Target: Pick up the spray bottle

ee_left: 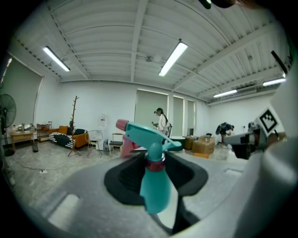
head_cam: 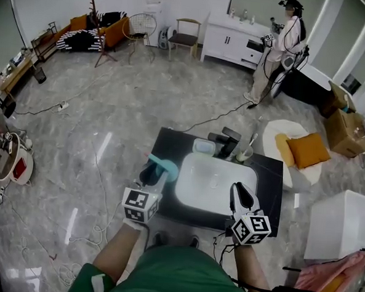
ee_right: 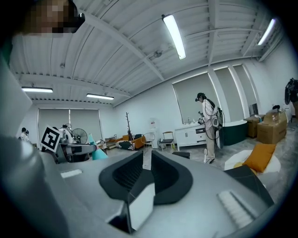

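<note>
The spray bottle (head_cam: pixel 164 168) is teal with a pink nozzle and a red collar. My left gripper (head_cam: pixel 154 172) is shut on it, over the left end of the black table (head_cam: pixel 271 182). In the left gripper view the spray bottle (ee_left: pixel 153 188) stands upright between the dark pads, which clamp it round the neck, and its trigger head points left. My right gripper (head_cam: pixel 239 192) hovers over the right rim of the white basin (head_cam: pixel 214 185). In the right gripper view the right gripper (ee_right: pixel 147 160) is shut on nothing. That view also shows the left gripper (ee_right: pixel 70 149) and the bottle's teal body (ee_right: pixel 97 154).
At the back of the table stand a cup with a toothbrush (head_cam: pixel 244 153), a small pale container (head_cam: pixel 204 147) and a black object (head_cam: pixel 226 139). A white box (head_cam: pixel 341 223) and an orange cushion (head_cam: pixel 305 150) lie to the right. A person (head_cam: pixel 280 46) stands far back. Cables cross the floor.
</note>
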Tool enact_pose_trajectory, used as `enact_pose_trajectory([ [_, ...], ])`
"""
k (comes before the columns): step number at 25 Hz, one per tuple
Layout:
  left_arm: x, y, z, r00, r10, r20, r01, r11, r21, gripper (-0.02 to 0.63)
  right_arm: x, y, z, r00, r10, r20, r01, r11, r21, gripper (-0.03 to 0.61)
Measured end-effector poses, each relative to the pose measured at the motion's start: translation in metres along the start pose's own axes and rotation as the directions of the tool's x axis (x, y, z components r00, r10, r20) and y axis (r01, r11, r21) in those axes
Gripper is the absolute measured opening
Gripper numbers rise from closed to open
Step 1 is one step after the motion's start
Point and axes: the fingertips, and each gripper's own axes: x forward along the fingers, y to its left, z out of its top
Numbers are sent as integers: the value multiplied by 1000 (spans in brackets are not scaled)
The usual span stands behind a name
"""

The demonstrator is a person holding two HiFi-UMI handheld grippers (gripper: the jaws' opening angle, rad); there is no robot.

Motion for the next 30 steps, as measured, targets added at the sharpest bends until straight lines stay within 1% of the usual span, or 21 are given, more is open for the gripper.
enact_pose_trajectory([
  [15,-13,-4,54,994,-4,109,1,1000,32,130,3,9,34,996,30,80,-26,998,-52,55],
  [23,-24,-8,72,987,-14,159,7,999,46,130,-1,12,54,991,36,130,-25,996,-80,55],
  [30,-25,-13,96,979,-40,201,28,998,62,130,2,12,62,990,33,139,-21,996,-89,55],
])
